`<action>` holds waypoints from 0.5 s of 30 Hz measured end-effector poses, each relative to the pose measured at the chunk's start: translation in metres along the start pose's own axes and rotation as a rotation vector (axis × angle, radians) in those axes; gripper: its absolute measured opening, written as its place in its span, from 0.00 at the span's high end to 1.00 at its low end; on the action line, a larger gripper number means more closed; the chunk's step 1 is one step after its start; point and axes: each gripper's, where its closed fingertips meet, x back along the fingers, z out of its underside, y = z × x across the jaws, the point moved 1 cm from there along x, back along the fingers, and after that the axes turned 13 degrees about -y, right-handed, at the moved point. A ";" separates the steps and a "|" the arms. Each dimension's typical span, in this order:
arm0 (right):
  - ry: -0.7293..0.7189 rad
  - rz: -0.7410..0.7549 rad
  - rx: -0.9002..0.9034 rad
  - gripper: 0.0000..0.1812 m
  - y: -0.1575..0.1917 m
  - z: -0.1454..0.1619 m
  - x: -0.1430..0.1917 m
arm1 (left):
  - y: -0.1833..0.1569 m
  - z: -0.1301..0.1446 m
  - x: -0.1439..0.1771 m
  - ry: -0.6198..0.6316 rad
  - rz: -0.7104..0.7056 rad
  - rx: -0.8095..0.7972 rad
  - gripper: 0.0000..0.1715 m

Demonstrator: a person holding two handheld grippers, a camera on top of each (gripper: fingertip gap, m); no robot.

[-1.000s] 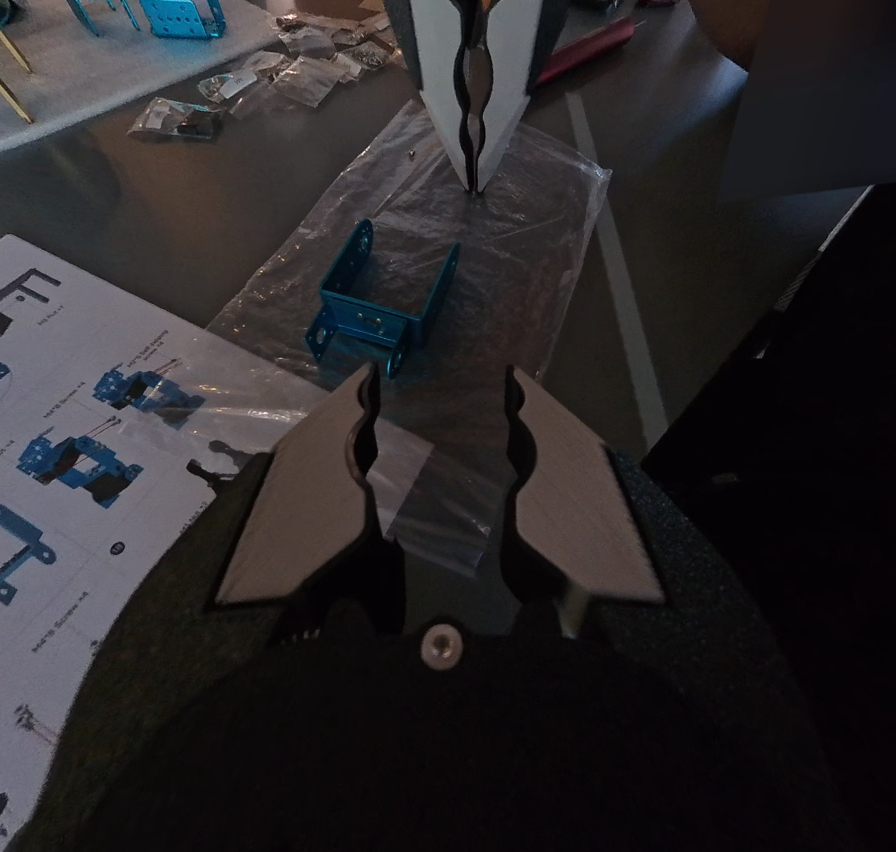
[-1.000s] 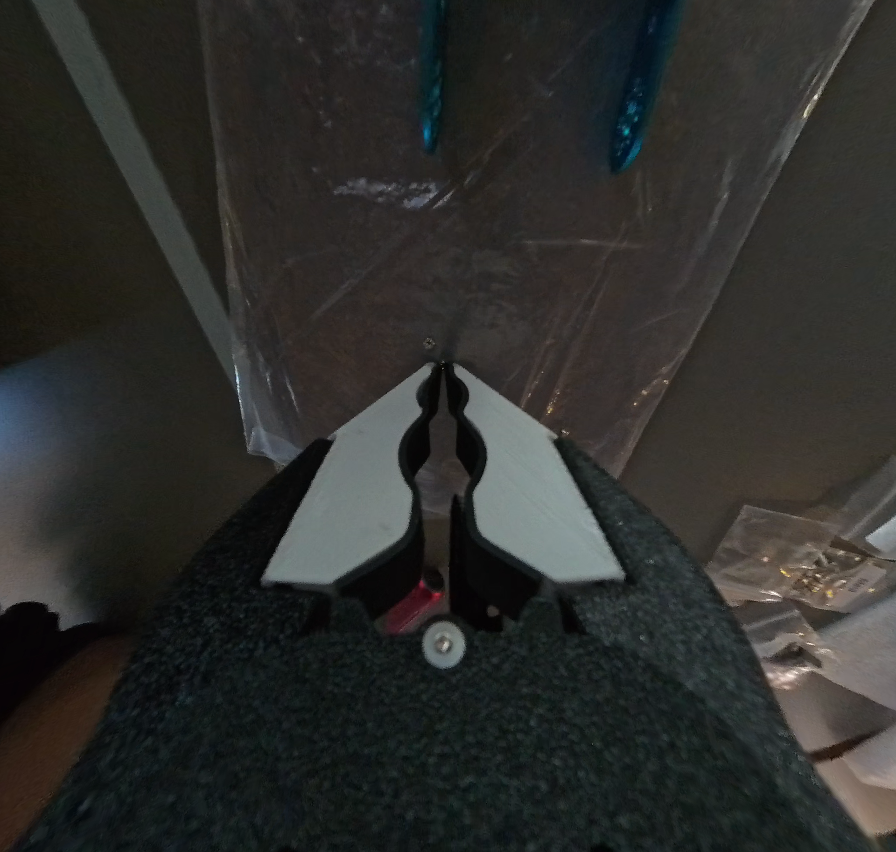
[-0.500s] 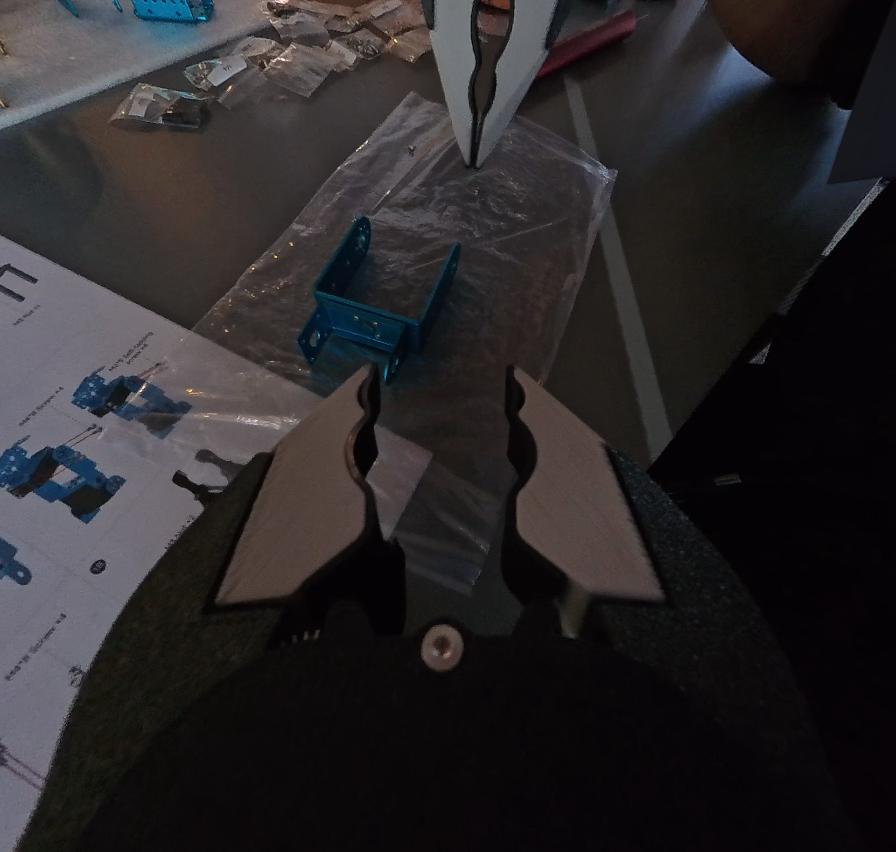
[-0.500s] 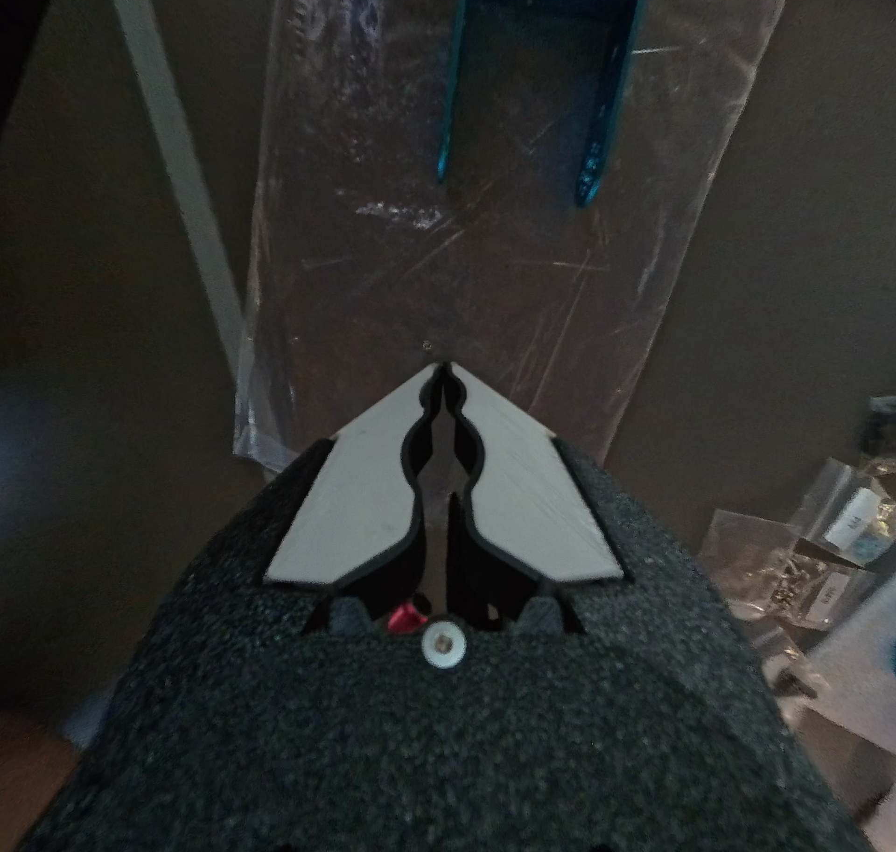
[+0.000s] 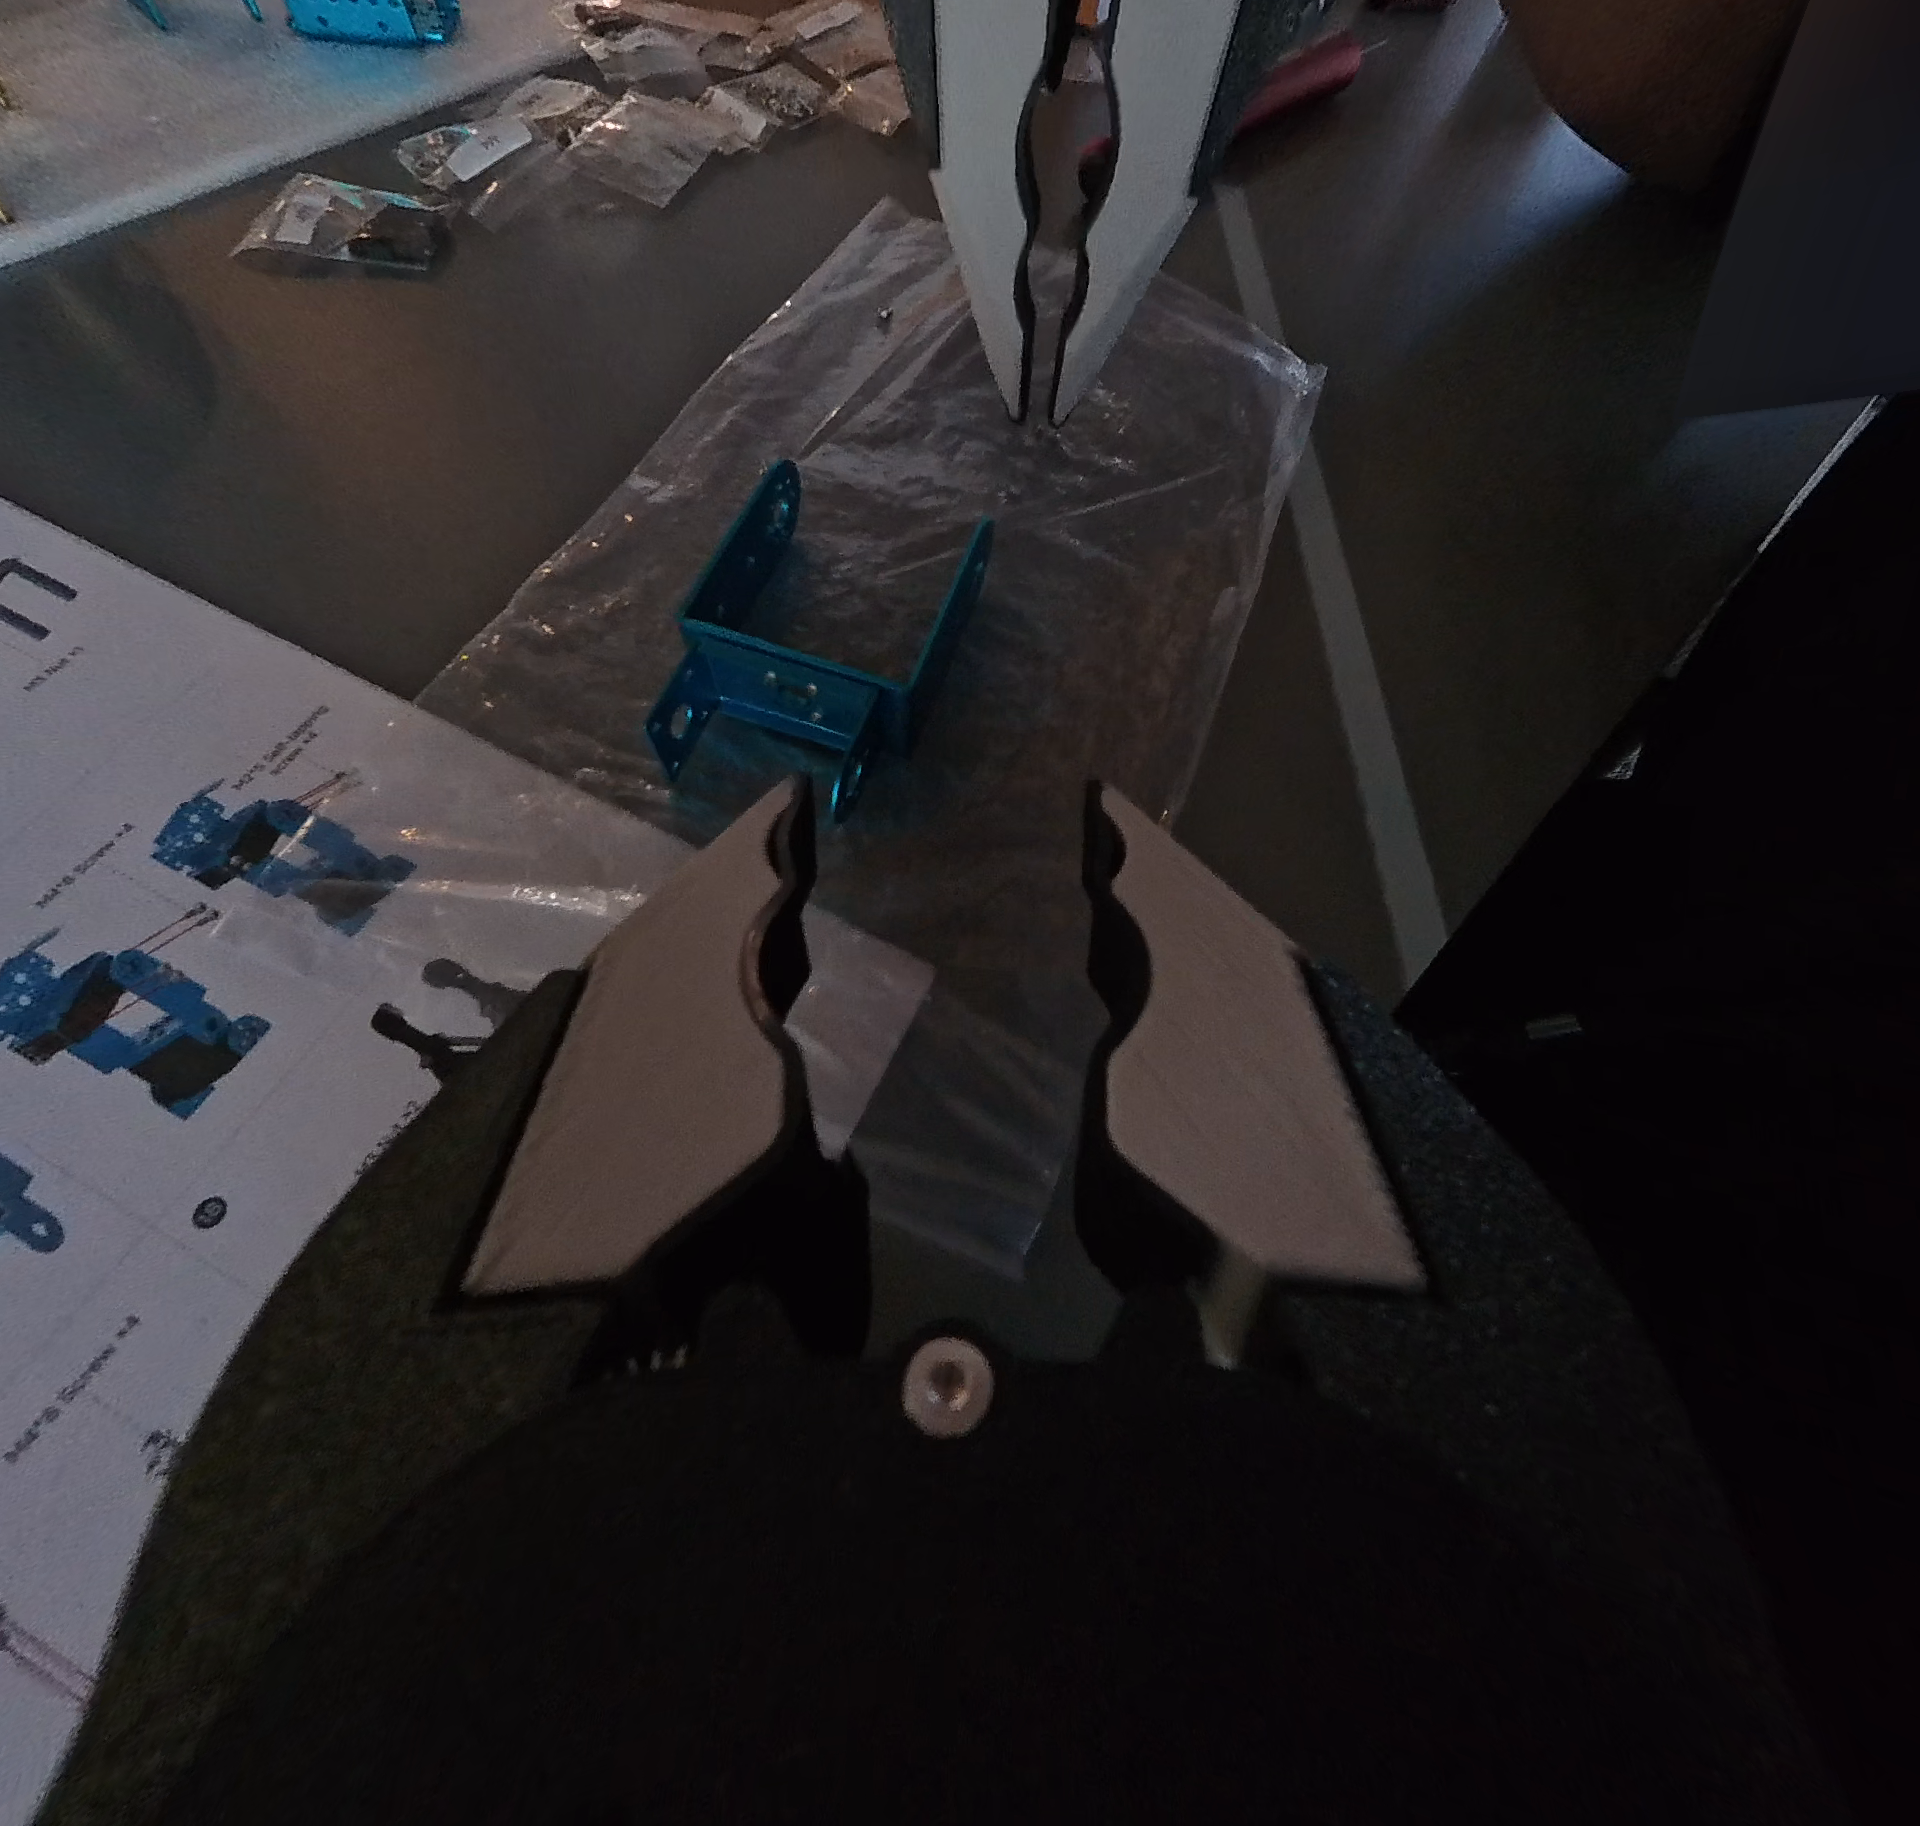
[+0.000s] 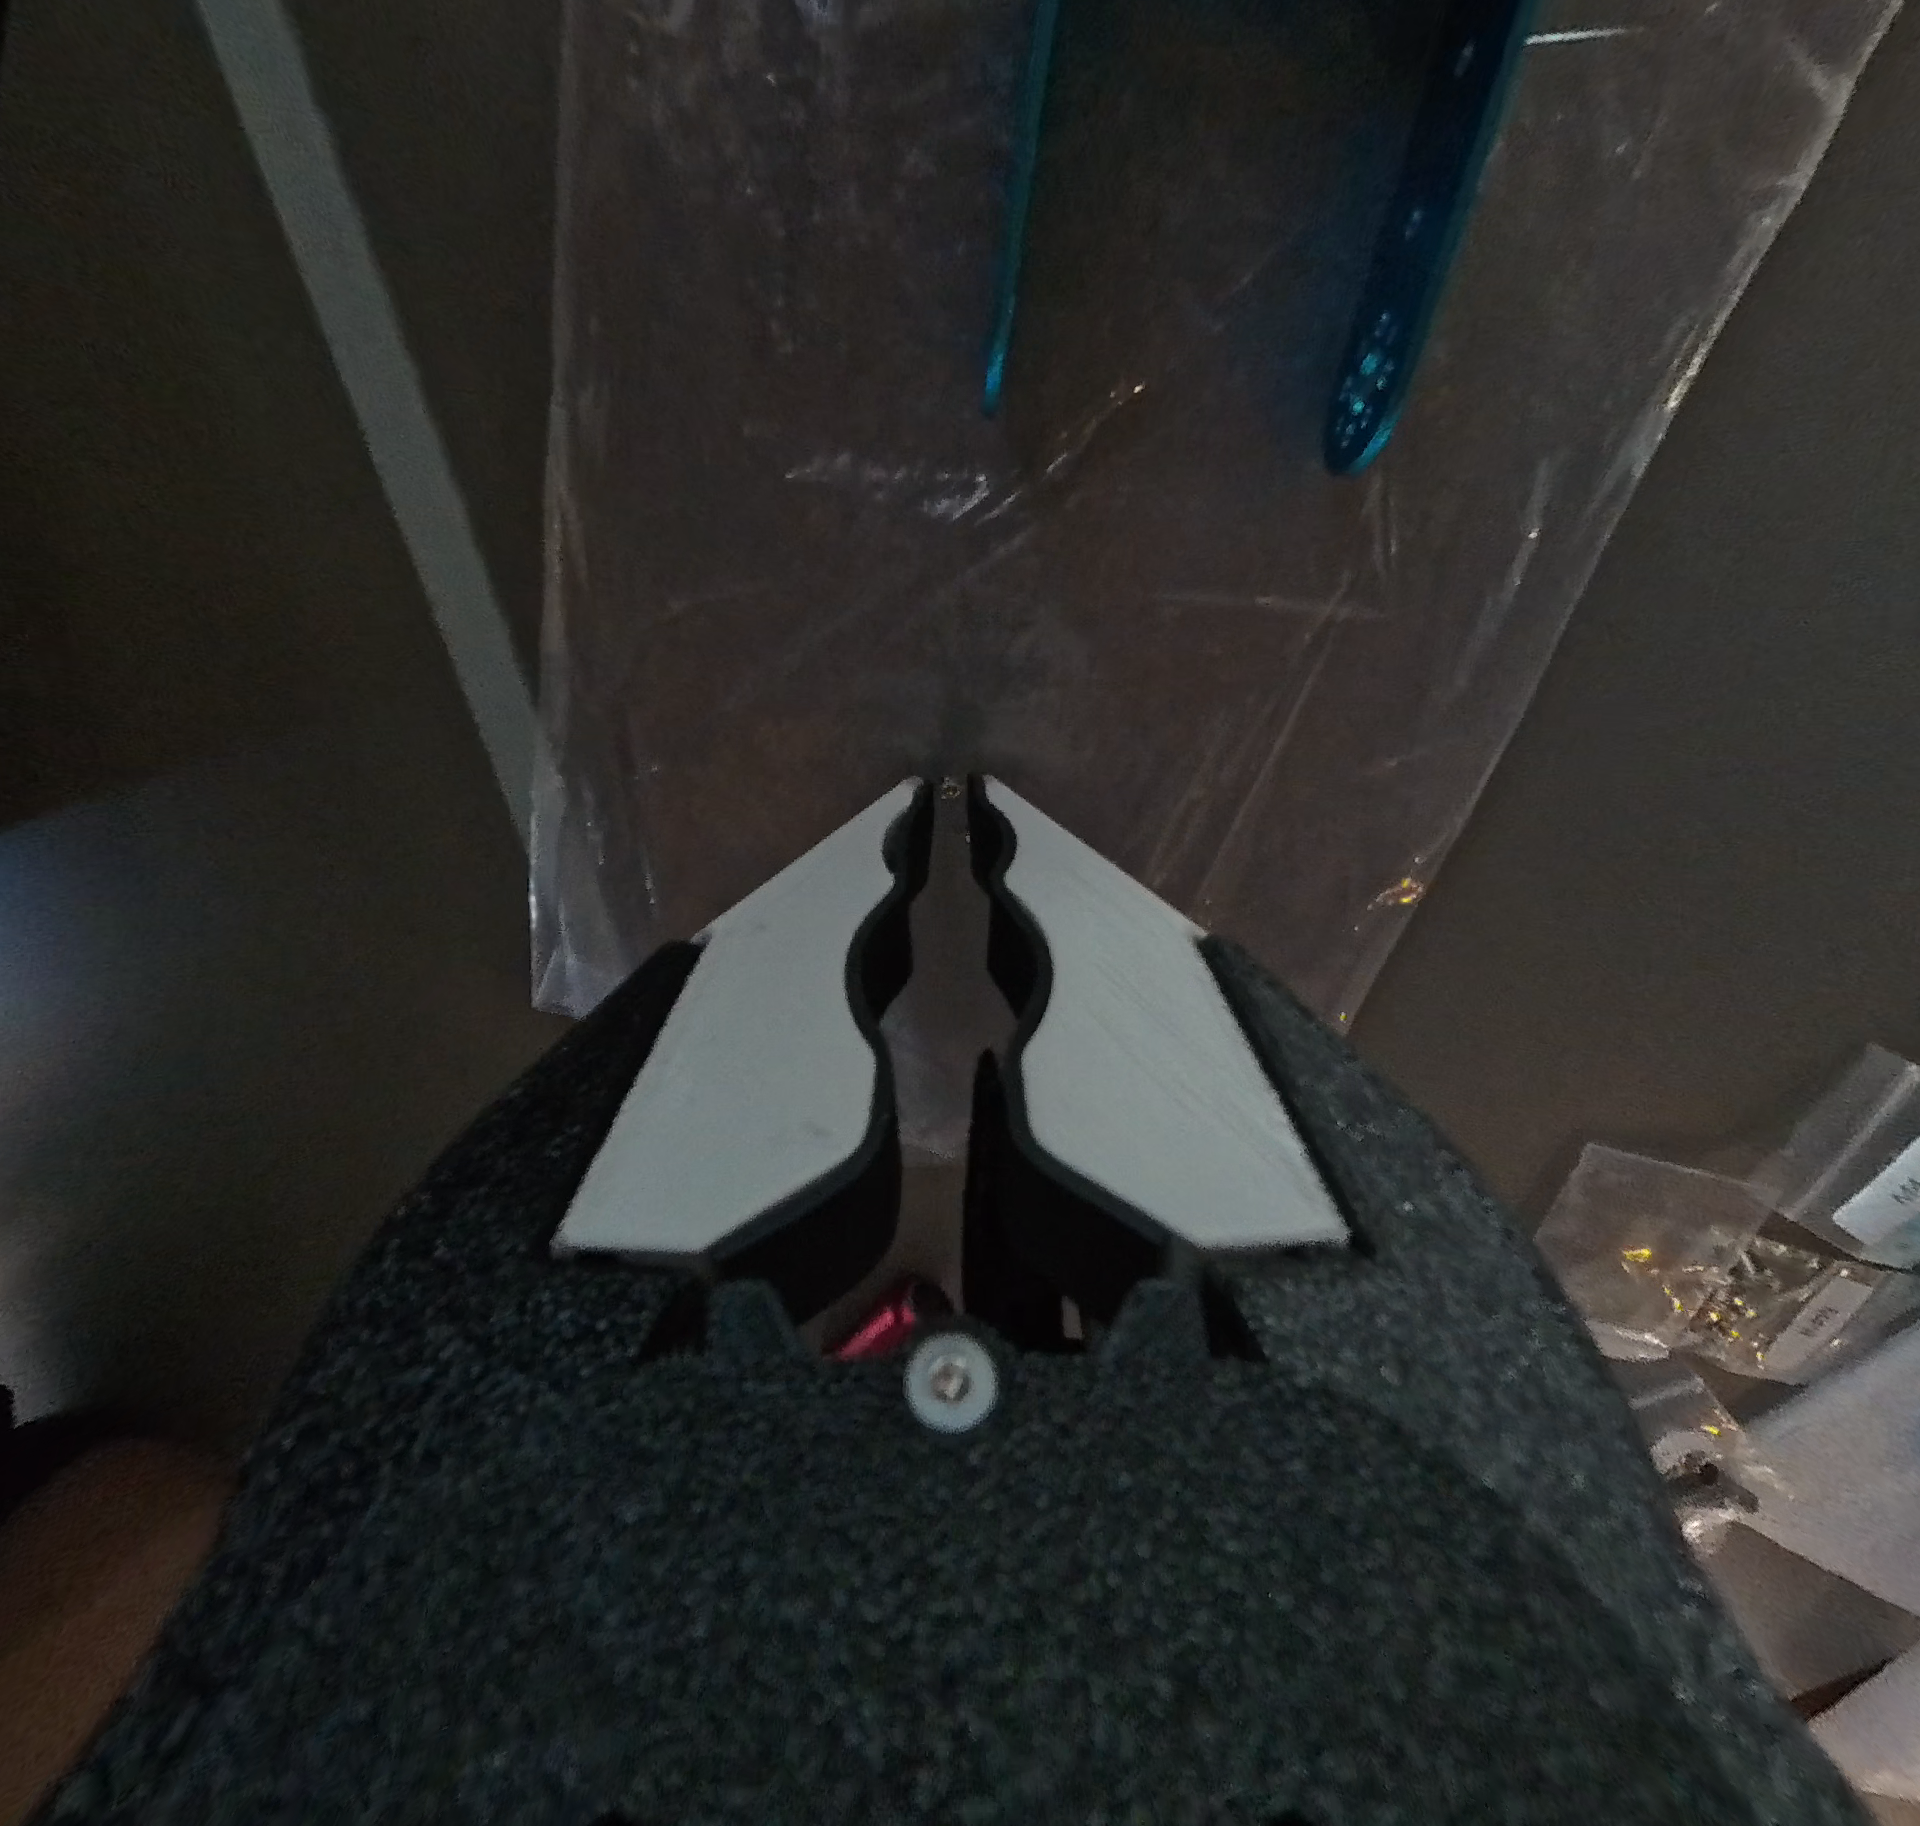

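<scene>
A blue U-shaped metal bracket (image 5: 790, 696) lies on a clear plastic bag (image 5: 1143, 550) on the dark table. My left gripper (image 5: 940, 800) is open and empty, just short of the bracket's near end. My right gripper (image 5: 1039, 415) points down at the bag's far end, beyond the bracket. In the right wrist view, the right gripper (image 6: 948, 784) has its jaws a narrow gap apart. A tiny metal piece (image 6: 948, 791) sits on the bag between the tips, and the bracket's two arms (image 6: 1382, 363) lie ahead. Another tiny screw (image 5: 885, 314) lies on the bag to the left.
A printed instruction sheet (image 5: 208, 841) lies at the left. Several small bags of hardware (image 5: 623, 124) and more blue brackets (image 5: 353, 5) on a white sheet are at the far left. A red tool (image 5: 1320, 77) and a pale tape line (image 5: 1340, 633) lie at the right, beside a dark box (image 5: 1714, 841). Tip to tip, the grippers are about 15 cm apart.
My right gripper was shut and has opened a narrow gap at its tips. It rose a little, then came back down to the bag. My left gripper stays open and has hardly moved.
</scene>
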 end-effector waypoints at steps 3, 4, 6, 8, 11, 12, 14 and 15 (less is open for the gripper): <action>0.002 -0.004 -0.008 0.98 -0.001 -0.001 -0.002 | 0.000 0.000 0.001 -0.001 -0.001 0.000 0.70; 0.004 -0.006 -0.023 0.98 -0.001 -0.001 -0.002 | 0.000 0.001 0.001 0.001 -0.001 0.000 0.70; 0.000 -0.016 -0.039 0.98 -0.001 -0.001 -0.002 | 0.000 0.002 0.001 0.003 -0.002 -0.002 0.70; -0.006 -0.014 -0.031 0.99 -0.001 -0.001 -0.002 | -0.001 0.002 0.001 0.002 -0.002 -0.002 0.70; -0.028 0.010 0.022 0.99 -0.001 -0.002 -0.002 | -0.002 0.000 0.003 -0.003 -0.005 -0.001 0.70; -0.042 0.015 0.032 0.99 -0.001 -0.002 -0.002 | -0.002 0.000 0.004 -0.004 -0.008 0.000 0.70; -0.077 0.027 0.044 0.99 -0.002 -0.002 -0.001 | -0.002 0.000 0.004 -0.007 -0.011 0.002 0.70; -0.098 0.025 0.040 0.99 -0.002 -0.003 0.000 | -0.001 0.000 0.004 -0.007 -0.011 0.003 0.70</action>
